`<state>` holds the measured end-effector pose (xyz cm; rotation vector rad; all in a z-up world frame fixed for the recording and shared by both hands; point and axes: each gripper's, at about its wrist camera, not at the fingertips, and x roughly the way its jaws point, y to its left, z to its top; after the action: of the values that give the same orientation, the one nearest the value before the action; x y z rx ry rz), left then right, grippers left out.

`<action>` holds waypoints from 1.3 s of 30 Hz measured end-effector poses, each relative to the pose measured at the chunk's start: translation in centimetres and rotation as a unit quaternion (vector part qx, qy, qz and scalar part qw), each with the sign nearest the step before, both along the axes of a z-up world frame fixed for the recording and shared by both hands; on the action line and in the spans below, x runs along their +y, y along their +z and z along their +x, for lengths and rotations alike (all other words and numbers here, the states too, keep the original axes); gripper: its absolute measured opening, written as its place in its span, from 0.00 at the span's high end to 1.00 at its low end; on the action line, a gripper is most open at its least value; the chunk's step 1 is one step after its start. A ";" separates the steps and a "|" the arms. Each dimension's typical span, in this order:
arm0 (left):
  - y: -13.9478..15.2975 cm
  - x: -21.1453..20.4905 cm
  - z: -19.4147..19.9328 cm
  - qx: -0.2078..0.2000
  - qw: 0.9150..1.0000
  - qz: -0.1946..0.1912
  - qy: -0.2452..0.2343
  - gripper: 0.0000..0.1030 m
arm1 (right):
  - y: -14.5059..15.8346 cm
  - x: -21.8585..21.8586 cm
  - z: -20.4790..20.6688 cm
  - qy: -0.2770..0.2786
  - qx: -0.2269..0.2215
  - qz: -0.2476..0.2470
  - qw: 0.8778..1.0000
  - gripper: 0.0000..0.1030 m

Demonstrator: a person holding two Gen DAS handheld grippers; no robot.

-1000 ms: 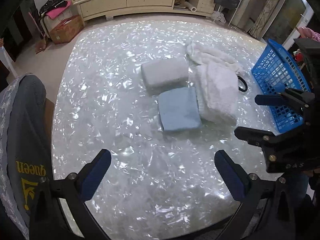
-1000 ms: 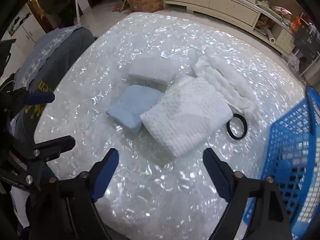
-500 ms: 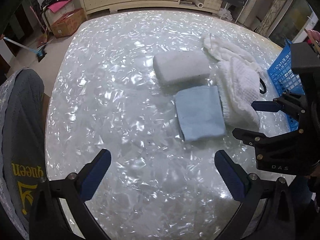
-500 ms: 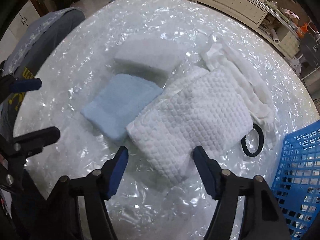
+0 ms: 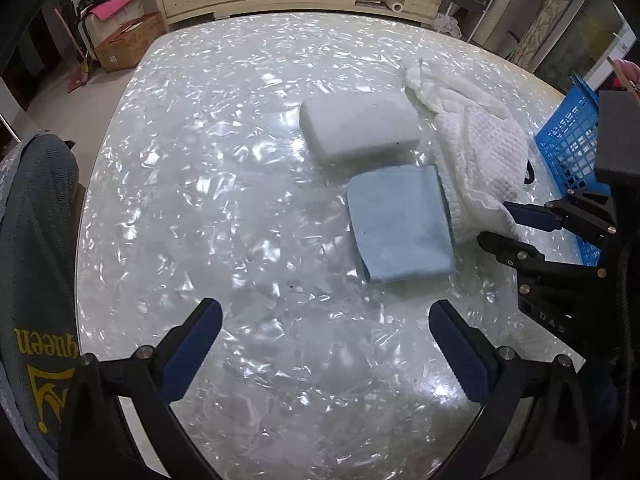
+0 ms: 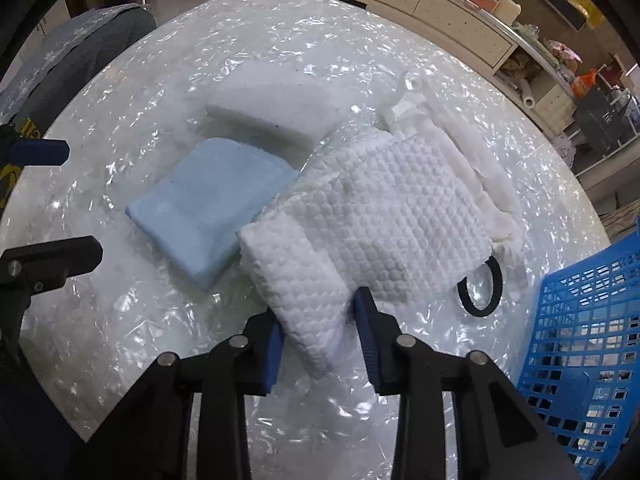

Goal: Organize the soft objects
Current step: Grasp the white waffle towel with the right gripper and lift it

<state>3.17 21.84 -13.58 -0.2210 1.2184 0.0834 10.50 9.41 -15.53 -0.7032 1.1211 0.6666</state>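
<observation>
1. Jaws of the right gripper [image 6: 320,344] have just been closing, and the near corner of the white waffle towel [image 6: 380,232] is pinched between its pads.
2. Towel lies on the pearly table [image 5: 224,184], touching the blue cloth [image 5: 400,224], blue basket [image 6: 584,344] near.
3. Left gripper [image 5: 324,344] hovers wide apart, empty.

Overhead glare speckles the glossy table [image 5: 200,184]; fisheye edges darken, perhaps blurred.
</observation>
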 end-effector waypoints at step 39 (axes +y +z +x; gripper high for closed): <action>-2.3 -2.2 5.8 0.028 0.999 -0.031 0.022 0.10 | 14.3 -11.9 1.6 -0.056 -0.019 0.120 0.991 0.85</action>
<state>8.93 19.62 -15.87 -0.3015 1.2727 0.0896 12.13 -2.47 -1.19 -0.4424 1.0161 0.6764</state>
